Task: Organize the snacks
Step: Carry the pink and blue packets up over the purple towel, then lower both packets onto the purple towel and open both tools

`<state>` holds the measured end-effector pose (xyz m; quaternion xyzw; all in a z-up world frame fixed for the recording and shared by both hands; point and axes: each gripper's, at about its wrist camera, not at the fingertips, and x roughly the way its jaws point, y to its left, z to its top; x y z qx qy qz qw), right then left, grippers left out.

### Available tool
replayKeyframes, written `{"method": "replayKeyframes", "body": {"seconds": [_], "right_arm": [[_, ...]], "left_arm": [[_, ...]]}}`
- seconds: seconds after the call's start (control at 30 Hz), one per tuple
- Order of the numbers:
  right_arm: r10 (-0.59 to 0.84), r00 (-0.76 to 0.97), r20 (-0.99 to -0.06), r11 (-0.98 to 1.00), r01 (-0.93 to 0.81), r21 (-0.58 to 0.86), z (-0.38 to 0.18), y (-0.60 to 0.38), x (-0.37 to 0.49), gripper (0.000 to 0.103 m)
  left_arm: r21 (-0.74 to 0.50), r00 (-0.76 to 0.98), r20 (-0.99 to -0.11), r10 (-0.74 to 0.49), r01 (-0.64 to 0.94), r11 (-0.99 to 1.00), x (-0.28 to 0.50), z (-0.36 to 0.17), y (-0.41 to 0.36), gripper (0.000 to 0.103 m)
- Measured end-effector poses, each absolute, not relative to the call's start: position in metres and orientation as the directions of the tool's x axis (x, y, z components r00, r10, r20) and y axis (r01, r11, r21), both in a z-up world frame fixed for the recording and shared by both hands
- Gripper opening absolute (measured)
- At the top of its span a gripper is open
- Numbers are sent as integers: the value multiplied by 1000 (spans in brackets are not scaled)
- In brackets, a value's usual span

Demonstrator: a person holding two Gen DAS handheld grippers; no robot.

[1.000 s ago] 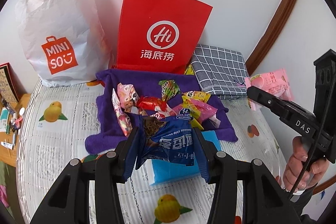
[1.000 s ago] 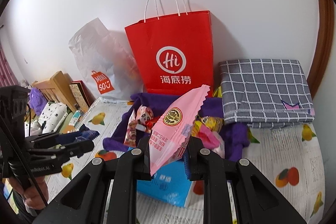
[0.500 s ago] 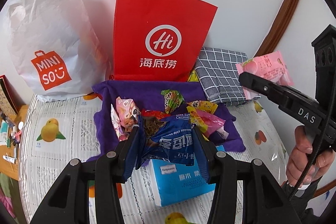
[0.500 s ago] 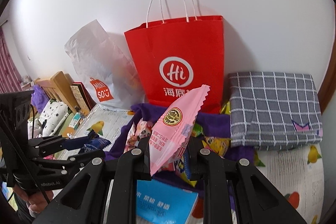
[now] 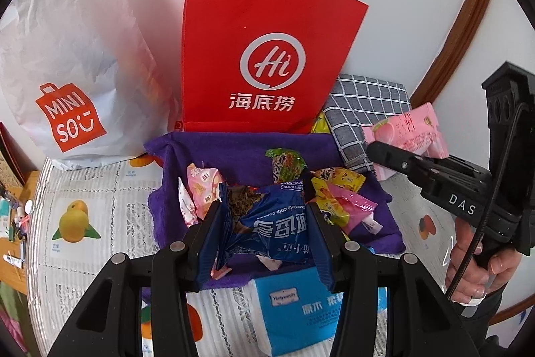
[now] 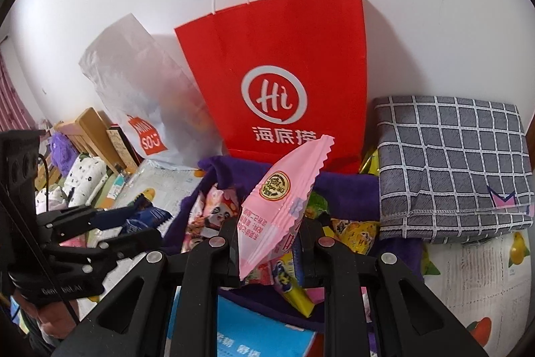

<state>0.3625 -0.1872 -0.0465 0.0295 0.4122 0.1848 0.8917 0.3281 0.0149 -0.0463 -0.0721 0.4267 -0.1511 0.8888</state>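
My left gripper (image 5: 264,216) is shut on a blue cookie packet (image 5: 277,223) and holds it above the purple cloth (image 5: 234,149). My right gripper (image 6: 267,236) is shut on a pink snack packet (image 6: 284,199), raised in front of the red paper bag (image 6: 284,62). The right gripper and its pink packet (image 5: 408,132) also show at the right of the left wrist view. The red paper bag (image 5: 267,56) stands upright against the wall behind the cloth. Several loose snack packets (image 5: 334,189) lie on the cloth.
A white Miniso bag (image 5: 67,72) stands left of the red bag. A folded grey checked cloth (image 6: 451,163) lies to the right. A blue tissue pack (image 5: 301,306) lies at the near edge of the cloth. Bedside clutter (image 6: 83,163) sits at far left.
Both grippers have moved forward and up toward the red bag, each still holding its packet. The bags now look larger and closer.
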Motion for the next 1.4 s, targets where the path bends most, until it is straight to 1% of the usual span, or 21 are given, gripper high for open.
{"method": "replayKeyframes", "body": {"seconds": [0.23,0.47,0.73,0.9,1.0,1.1,1.17,1.33,1.4], "right_arm": [[358,531,-768,927,-300,225,-69,-199,378,20],[343,473,-812,929,-298,219,-97,-188,392,20],[339,448,-827,933,-271,236,-121,-184,402,21],[357,401,-844,929,-246,276,-138,-182,410,21],[350,393,-850,931,-245,270,-142,-179,411,21],[336,392,-857,934,-255,249,-142,-176,410,28],[319,392,-863,936,-271,224,-141,-174,408,36],[251,430,-867,943,-312,118,-130,-170,402,44],[236,439,-867,943,-321,94,-126,-171,400,46]], "left_arm": [[-240,583,-749,-313,202,950,338,-51,23,46],[-252,568,-760,-316,191,949,348,-61,29,46],[-266,546,-772,-326,188,945,353,-73,27,46],[-264,533,-783,-322,185,947,354,-79,25,46],[-263,523,-790,-319,181,948,355,-82,24,46],[-267,510,-798,-322,181,947,357,-89,19,46],[-272,496,-804,-327,183,945,358,-95,15,46],[-263,473,-821,-320,185,947,363,-107,5,46],[-262,465,-826,-318,183,948,364,-111,2,46]]}}
